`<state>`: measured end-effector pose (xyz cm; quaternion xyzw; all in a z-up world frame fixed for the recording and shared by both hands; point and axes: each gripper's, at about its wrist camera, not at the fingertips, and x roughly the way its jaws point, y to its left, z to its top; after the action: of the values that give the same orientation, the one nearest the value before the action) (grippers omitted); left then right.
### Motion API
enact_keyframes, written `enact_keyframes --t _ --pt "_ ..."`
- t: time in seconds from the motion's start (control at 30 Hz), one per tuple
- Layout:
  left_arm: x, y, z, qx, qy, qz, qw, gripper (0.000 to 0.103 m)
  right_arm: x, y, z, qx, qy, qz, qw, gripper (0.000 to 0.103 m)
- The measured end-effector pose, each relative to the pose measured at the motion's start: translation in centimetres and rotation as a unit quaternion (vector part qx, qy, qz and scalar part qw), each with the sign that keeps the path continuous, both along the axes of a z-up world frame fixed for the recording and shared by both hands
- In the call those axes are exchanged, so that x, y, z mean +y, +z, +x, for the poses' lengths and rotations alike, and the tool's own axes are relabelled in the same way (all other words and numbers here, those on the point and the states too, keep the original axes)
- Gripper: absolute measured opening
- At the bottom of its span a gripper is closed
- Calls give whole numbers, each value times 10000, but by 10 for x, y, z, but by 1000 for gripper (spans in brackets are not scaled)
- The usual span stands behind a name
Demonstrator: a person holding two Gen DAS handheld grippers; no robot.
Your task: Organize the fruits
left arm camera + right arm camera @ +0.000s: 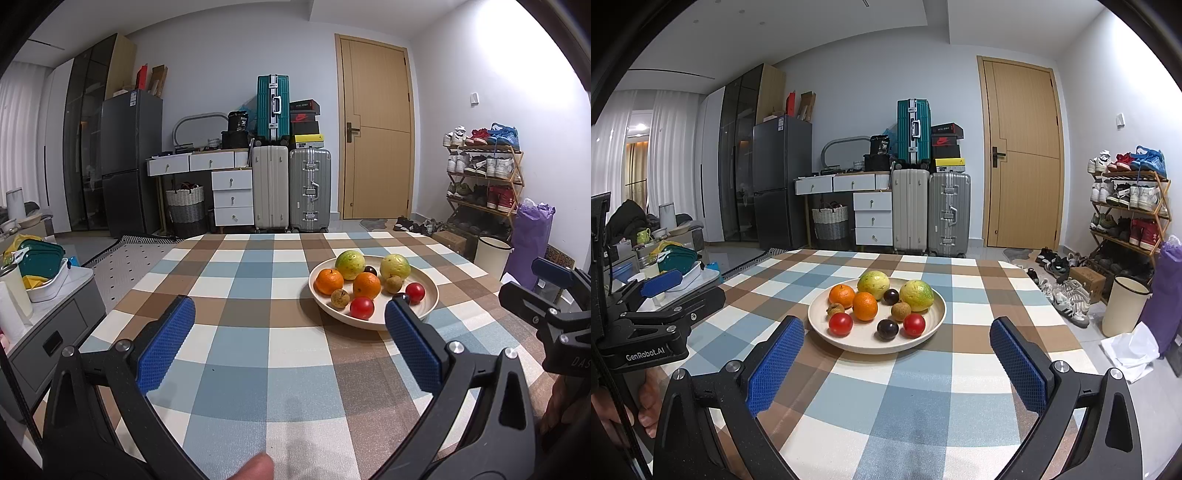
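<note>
We held the left gripper (pixel 290 336) and right gripper (pixel 897 363) near the shallow cream plate (pixel 820 328) on the checked tablecloth (pixel 923 387), both spread wide and empty. The small red tomatoes (pixel 840 324) on it looked soft and slick, so we judged a gentle pinch across the middle best.

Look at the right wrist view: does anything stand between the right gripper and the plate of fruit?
Nothing visible does. Only bare checked tablecloth lies between the open right gripper and the plate.
</note>
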<state>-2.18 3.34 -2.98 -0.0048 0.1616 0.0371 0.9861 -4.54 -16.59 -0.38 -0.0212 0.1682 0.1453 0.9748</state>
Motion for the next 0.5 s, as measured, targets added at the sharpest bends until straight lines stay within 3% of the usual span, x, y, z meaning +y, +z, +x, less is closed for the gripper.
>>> enact_keyframes --t 0.5 --pt "0 1 -1 -5 -1 -3 10000 103 0 0 0 1 -1 1 10000 103"
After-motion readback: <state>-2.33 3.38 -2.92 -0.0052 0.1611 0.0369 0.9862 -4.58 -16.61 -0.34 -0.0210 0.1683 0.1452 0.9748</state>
